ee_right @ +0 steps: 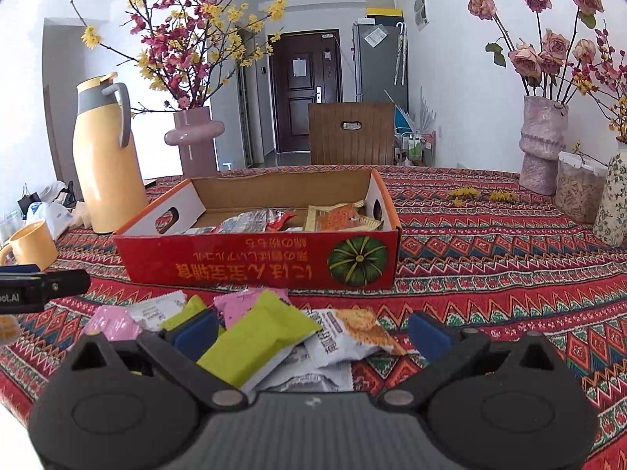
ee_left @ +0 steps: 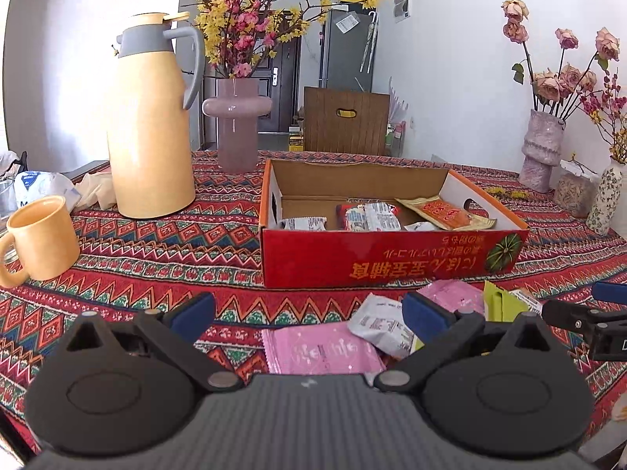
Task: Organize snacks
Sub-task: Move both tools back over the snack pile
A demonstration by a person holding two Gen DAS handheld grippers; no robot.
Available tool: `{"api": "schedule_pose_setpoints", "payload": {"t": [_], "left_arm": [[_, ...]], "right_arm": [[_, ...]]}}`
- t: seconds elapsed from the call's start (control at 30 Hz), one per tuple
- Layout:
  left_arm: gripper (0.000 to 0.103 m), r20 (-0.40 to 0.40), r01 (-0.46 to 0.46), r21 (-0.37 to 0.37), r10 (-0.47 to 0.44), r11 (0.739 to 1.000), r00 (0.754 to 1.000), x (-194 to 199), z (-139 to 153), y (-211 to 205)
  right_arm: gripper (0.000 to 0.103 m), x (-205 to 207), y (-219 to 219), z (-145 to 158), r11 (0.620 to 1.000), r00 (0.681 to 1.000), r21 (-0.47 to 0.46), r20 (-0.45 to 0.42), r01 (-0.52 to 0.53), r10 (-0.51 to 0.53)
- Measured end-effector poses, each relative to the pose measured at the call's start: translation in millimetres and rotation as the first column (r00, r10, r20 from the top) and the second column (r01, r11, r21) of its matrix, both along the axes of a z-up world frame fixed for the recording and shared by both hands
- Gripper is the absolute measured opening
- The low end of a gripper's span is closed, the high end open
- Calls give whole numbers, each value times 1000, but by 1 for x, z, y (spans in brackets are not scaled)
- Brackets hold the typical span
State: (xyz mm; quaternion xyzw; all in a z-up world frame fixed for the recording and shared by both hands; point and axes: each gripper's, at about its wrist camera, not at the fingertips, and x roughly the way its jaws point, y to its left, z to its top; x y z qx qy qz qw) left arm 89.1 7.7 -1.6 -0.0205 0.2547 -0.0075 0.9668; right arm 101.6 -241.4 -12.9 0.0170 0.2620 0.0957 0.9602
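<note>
A red cardboard box [ee_left: 376,262] [ee_right: 243,262] stands open on the patterned tablecloth, with several snack packets inside [ee_left: 368,215] [ee_right: 337,217]. Loose packets lie in front of it: a pink one [ee_left: 317,350], a white one [ee_left: 378,325], a lime-green one [ee_right: 260,337] and a white-and-orange one [ee_right: 348,335]. My left gripper [ee_left: 307,315] is open just above the pink packet, holding nothing. My right gripper [ee_right: 313,329] is open over the green and white packets, its fingers on either side of them. The right gripper's tip [ee_left: 576,317] shows at the left view's right edge.
A yellow thermos jug [ee_left: 151,125] and a yellow mug [ee_left: 41,239] stand left of the box. A pink vase with blossoms [ee_left: 235,125] is behind it. At the right stand further vases [ee_right: 542,145] and a clear container [ee_right: 578,192]. A wooden chair back [ee_right: 350,133] faces the table's far edge.
</note>
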Motion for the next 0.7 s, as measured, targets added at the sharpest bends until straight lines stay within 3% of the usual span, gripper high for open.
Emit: {"api": "schedule_pose_setpoints", "payload": {"t": [0.37,0.7], "left_arm": [[103,-10,-3,1,3,1000,1000,-28,-3,0],[103,-5,-17,-12,17,1000,1000,-36,-1,2]], "right_arm": [[97,-42,16,-21,998,998,-53,-61,-22,19],[97,-47,26,-33,996,993,-74,-106,51,-59]]}}
